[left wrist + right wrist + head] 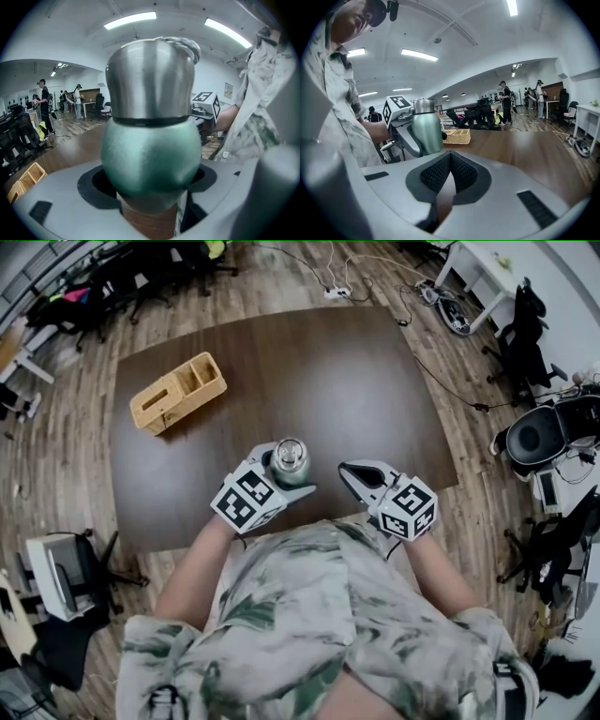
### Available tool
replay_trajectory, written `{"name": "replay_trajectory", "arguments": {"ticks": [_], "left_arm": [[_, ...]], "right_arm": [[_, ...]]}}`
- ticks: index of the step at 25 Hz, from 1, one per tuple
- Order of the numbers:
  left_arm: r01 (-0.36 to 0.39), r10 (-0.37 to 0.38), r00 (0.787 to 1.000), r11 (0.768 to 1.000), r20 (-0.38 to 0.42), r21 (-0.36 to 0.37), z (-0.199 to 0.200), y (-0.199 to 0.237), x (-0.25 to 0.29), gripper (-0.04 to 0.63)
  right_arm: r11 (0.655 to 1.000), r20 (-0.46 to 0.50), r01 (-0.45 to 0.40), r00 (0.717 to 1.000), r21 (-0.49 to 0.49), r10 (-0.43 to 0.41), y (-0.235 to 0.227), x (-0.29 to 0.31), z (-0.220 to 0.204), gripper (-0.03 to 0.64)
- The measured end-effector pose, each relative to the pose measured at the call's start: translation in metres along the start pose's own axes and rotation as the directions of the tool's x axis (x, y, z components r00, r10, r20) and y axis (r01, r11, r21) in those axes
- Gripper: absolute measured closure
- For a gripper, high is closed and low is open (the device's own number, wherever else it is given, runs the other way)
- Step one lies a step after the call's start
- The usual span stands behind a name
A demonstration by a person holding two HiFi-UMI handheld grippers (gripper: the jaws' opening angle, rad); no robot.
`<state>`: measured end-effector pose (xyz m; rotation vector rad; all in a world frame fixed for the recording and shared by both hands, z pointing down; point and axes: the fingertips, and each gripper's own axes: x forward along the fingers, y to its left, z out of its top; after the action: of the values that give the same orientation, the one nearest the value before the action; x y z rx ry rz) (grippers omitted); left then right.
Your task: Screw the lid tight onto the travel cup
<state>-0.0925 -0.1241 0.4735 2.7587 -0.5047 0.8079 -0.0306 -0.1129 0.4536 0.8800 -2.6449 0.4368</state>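
1. I see the travel cup (289, 465) with a matte green, rounded body and a brushed steel lid (150, 79) seated on top. A dark seam ring runs between them, and the cup is upright.
2. The cup is near the 6 o'clock edge of the dark table (328, 371), its body clamped between the left gripper's (279, 482) jaws. The right gripper (349, 471) sits apart at the cup's 3 o'clock, pressed closed and empty.
3. Only the right gripper view shows me its pads meeting, and there the cup sits at 10 o'clock. Only the left gripper view shows the seam ring.
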Motion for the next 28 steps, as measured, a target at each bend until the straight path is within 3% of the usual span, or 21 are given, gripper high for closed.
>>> {"name": "replay_trajectory", "arguments": {"ticks": [28], "left_arm": [[-0.010,0.010,1.000,1.000,0.008,-0.011,-0.014,-0.001,-0.001,0.206]], "right_arm": [[1.000,-0.013,0.008,1.000,-0.003,-0.008,0.005,0.003,-0.008,0.595]]}}
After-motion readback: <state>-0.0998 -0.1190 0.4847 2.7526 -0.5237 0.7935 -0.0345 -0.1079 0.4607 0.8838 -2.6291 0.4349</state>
